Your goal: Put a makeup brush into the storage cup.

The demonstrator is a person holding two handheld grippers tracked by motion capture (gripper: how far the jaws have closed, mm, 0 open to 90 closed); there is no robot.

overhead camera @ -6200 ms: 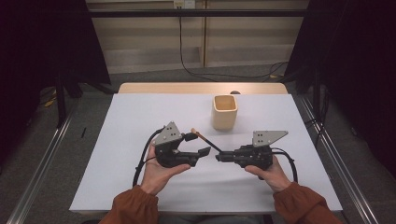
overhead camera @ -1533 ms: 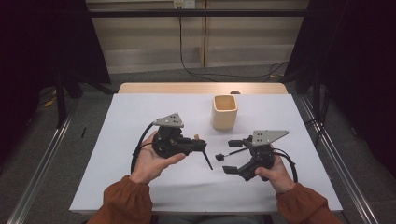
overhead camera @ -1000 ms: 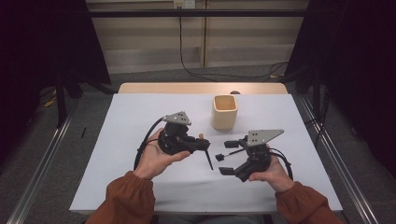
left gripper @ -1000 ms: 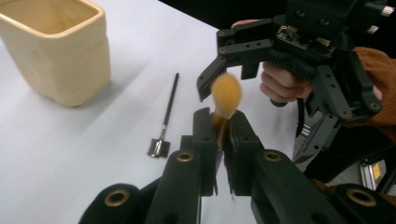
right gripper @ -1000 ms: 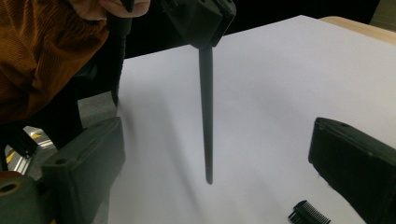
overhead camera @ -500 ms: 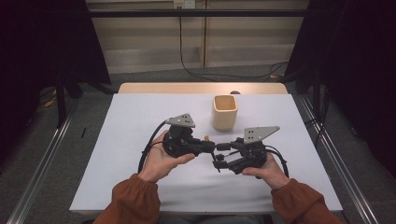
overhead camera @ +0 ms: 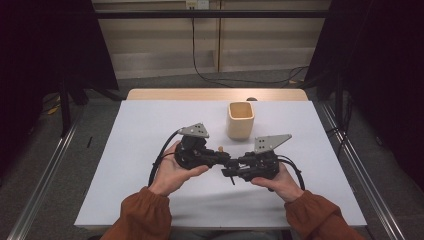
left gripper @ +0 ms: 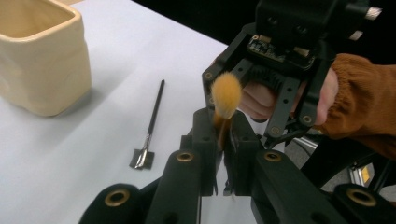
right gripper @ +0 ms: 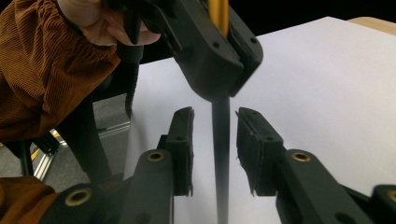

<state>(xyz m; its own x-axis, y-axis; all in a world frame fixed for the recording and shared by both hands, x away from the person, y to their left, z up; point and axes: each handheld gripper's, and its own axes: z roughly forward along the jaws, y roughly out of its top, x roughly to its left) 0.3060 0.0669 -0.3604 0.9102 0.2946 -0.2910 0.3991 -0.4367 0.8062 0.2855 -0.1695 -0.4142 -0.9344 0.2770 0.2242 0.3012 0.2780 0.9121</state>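
The cup (overhead camera: pixel 241 120) stands on the desk (overhead camera: pixel 140 130) behind both grippers; a small brush (left gripper: pixel 150 128) lies beside it, seemingly apart.

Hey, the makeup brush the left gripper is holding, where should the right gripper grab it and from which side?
Probably the bare black handle below the left gripper, which is shut on the brush near its orange bristles. The handle tapers downward between the right gripper pads, whose jaws have just been closing but don't press on it yet. Squeeze it from both flanks, close under the left jaws where it's thicker.
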